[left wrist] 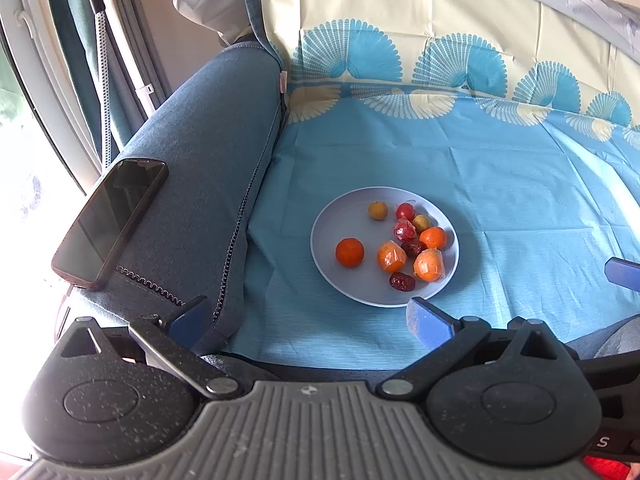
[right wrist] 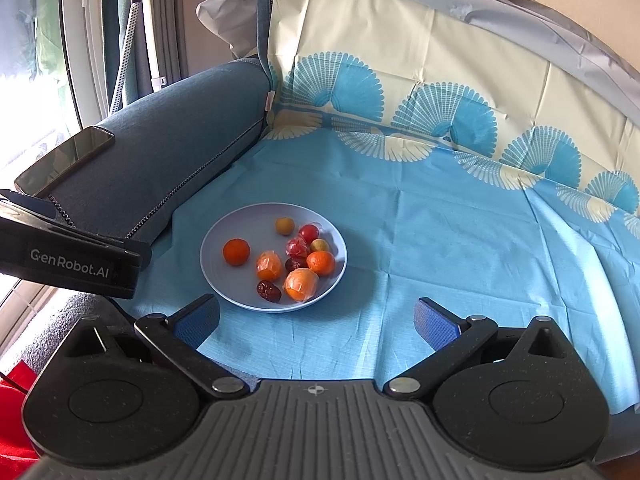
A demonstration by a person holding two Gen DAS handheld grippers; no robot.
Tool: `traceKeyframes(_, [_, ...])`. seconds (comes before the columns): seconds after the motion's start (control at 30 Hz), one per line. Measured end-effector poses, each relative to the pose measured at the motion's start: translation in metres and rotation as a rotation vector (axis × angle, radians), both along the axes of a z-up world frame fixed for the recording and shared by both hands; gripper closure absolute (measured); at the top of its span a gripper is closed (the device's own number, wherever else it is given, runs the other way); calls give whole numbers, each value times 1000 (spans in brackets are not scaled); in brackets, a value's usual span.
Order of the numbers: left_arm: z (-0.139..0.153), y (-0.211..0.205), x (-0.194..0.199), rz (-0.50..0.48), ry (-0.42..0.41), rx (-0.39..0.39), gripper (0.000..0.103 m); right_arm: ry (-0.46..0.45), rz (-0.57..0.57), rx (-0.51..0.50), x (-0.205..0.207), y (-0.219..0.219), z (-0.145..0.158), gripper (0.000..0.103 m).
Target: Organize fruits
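The left gripper [left wrist: 310, 320] is hovering with its jaws released and wide apart, holding nothing, its right blue pad just short of the near rim of the plate [left wrist: 344, 216]. The right gripper [right wrist: 316, 320] is likewise hanging with jaws spread and empty, the plate [right wrist: 240, 224] lying just beyond its left pad. The pale plate is sitting on a blue cloth [right wrist: 440, 240] spread over a sofa seat, and all the fruit is lying in it: a bare orange [left wrist: 349, 252] alone at the left, two plastic-wrapped oranges [left wrist: 391, 256] near the middle, another bare orange [left wrist: 432, 237] at the right, two dark red dates [left wrist: 401, 281], a red tomato [left wrist: 405, 211] and small yellowish fruits [left wrist: 377, 210] at the far side. A dark phone [left wrist: 108, 220] is resting on the sofa's blue armrest [left wrist: 208, 140] to the left, well apart from the plate.
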State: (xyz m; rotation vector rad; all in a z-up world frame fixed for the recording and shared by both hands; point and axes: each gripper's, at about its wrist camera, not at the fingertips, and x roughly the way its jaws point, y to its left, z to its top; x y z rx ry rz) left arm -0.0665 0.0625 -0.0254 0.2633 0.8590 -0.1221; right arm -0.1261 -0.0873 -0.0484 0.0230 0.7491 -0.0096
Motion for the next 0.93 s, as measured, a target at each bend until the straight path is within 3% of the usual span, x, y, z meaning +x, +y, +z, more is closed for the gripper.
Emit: traceKeyframes(0.93, [-5,2,4,19,1,10,0,19,28,18,3,-2,-2,1])
